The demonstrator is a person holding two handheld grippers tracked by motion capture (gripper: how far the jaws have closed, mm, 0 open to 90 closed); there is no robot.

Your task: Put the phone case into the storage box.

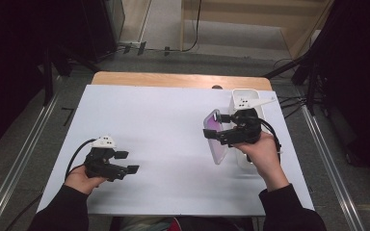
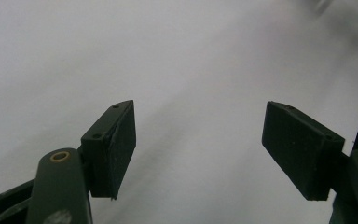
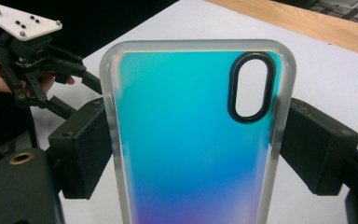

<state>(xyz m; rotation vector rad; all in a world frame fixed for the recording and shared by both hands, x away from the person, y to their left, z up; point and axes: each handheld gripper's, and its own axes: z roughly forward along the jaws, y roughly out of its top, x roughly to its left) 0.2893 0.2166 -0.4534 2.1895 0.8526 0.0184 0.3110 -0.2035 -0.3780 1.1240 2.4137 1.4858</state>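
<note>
An iridescent phone case (image 1: 215, 142) with a clear rim is held upright above the right part of the table. My right gripper (image 1: 213, 126) is shut on it. In the right gripper view the case (image 3: 182, 140) shows blue-green fading to purple, with a black oval camera cutout at its top, and the right gripper (image 3: 196, 149) presses its two pads against the case's long edges. My left gripper (image 1: 127, 162) stands open low over the table's front left. In the left gripper view the left gripper (image 2: 198, 149) has only bare white surface between its pads.
A white sheet (image 1: 164, 125) covers the table, with a wooden strip (image 1: 173, 79) along the far edge. A white box (image 1: 244, 96) stands at the right side behind my right hand. Dark stands and floor rails flank the table.
</note>
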